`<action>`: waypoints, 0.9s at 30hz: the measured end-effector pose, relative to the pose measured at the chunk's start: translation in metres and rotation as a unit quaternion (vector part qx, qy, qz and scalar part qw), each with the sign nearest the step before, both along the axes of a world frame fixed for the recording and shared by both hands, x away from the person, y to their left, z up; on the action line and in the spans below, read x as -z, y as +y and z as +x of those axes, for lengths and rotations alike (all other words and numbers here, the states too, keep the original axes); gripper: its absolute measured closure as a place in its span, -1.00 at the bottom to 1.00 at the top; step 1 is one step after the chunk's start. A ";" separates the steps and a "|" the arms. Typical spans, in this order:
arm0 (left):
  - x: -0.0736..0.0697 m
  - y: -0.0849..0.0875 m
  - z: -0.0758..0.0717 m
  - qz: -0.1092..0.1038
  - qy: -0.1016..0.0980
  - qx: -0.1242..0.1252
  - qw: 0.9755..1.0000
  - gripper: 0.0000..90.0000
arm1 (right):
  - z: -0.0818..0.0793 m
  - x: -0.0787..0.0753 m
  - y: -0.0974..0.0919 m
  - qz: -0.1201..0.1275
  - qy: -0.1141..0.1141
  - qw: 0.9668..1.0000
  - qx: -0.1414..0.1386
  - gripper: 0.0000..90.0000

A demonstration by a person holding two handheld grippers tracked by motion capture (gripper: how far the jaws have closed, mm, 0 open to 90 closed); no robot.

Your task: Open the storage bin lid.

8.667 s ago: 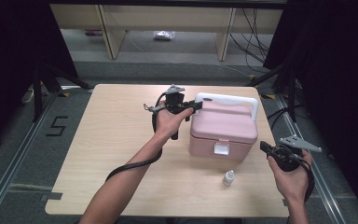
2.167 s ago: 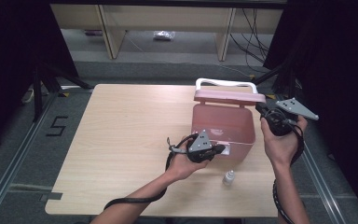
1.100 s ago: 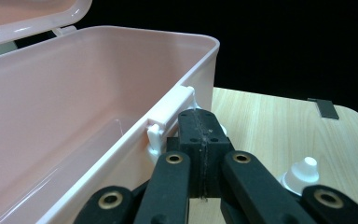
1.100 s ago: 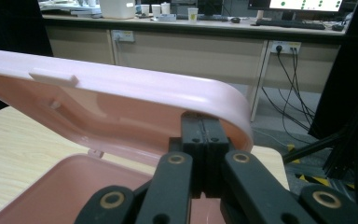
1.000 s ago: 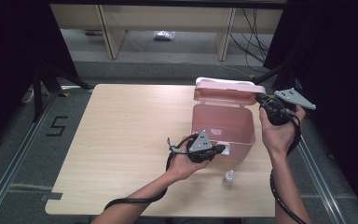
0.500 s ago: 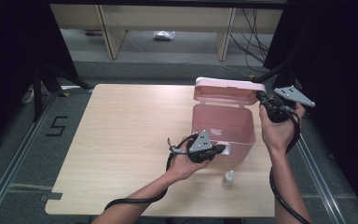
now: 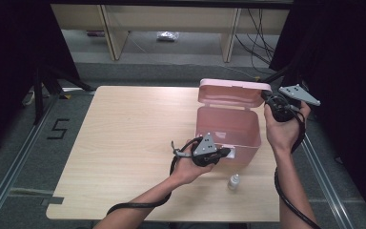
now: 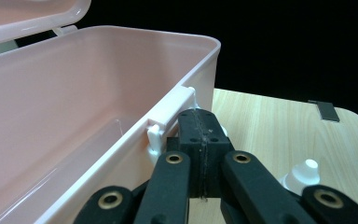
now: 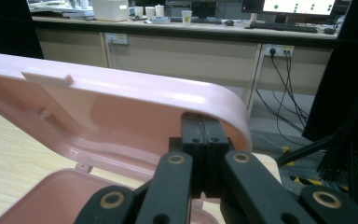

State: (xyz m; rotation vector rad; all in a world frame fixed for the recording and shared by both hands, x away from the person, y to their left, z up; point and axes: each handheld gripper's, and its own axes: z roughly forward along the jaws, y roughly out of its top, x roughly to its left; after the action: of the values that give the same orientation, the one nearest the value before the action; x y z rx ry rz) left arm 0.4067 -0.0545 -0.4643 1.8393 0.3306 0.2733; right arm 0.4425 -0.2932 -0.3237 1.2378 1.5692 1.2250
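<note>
Partly hidden, right gripper [image 9: 200, 126] fingers tucked under pink lid [image 9: 121, 102], contact unclear

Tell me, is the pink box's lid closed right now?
No, the lid stands raised above the open pink box, with the right tongs pushing up under its corner.

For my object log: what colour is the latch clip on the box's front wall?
White, against the pale pink box. The latch clip shows best in the left gripper view.

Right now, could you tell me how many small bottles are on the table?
1: a small white-capped bottle stands on the table just in front of the open pink box; none lies in the box's visible part.
</note>
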 end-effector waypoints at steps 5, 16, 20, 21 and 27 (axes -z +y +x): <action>0.000 0.000 0.000 0.000 0.001 0.000 1.000 0.99 | 0.004 0.000 -0.001 -0.005 -0.001 1.000 0.001 1.00; 0.000 0.000 0.000 0.000 0.001 0.000 1.000 0.99 | 0.011 0.000 0.001 -0.002 0.006 1.000 0.009 1.00; 0.000 0.000 0.000 0.001 0.001 0.001 1.000 0.99 | 0.013 0.000 0.001 -0.005 0.007 1.000 0.012 1.00; 0.000 0.000 0.000 0.001 0.001 0.001 1.000 0.99 | 0.015 0.000 0.000 -0.013 0.003 1.000 0.009 1.00; 0.000 0.000 0.000 0.002 0.001 0.001 1.000 0.99 | 0.019 0.001 0.002 -0.015 0.007 1.000 0.012 1.00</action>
State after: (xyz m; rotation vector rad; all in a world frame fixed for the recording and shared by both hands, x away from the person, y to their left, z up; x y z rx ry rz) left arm 0.4069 -0.0545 -0.4638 1.8435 0.3302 0.2701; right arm 0.4614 -0.2913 -0.3246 1.2455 1.5723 1.1763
